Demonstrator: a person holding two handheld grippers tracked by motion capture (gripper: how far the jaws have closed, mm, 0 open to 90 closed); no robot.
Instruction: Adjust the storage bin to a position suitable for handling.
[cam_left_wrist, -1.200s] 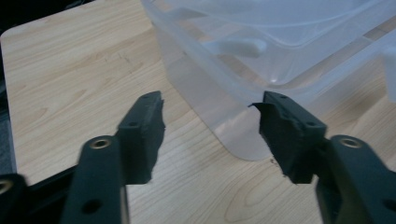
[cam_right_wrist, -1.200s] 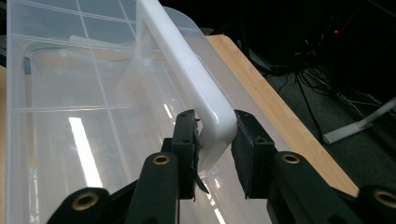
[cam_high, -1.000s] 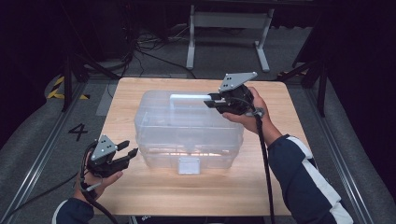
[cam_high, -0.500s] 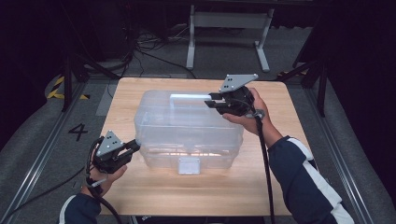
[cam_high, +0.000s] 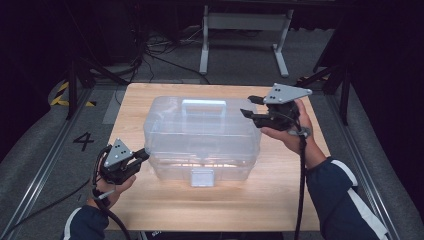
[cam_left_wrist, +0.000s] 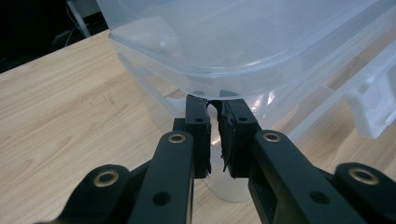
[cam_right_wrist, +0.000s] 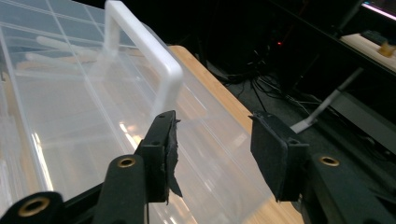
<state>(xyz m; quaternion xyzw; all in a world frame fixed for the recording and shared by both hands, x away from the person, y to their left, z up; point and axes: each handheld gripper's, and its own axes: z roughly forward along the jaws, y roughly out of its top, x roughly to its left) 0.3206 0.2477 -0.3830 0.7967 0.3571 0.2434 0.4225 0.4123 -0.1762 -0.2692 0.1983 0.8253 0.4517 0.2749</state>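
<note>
Clear plastic storage box (cam_high: 202, 137) sits mid-table (cam_high: 150, 210), white handle (cam_high: 203, 102) on the lid. High view: left gripper (cam_high: 141, 155) at the box's near-left corner, right gripper (cam_high: 248, 111) at its right end. Left gripper view: jaws nearly closed, tips under the lid's rim, grip uncertain. Right gripper view: jaws wide apart above the lid, handle (cam_right_wrist: 149, 56) just ahead.

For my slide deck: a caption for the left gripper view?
Left gripper, jaws nearly shut, at the corner of the clear plastic box.

Glossy clear plastic box (cam_high: 202, 135) on matt wooden table (cam_high: 280, 195).
</note>
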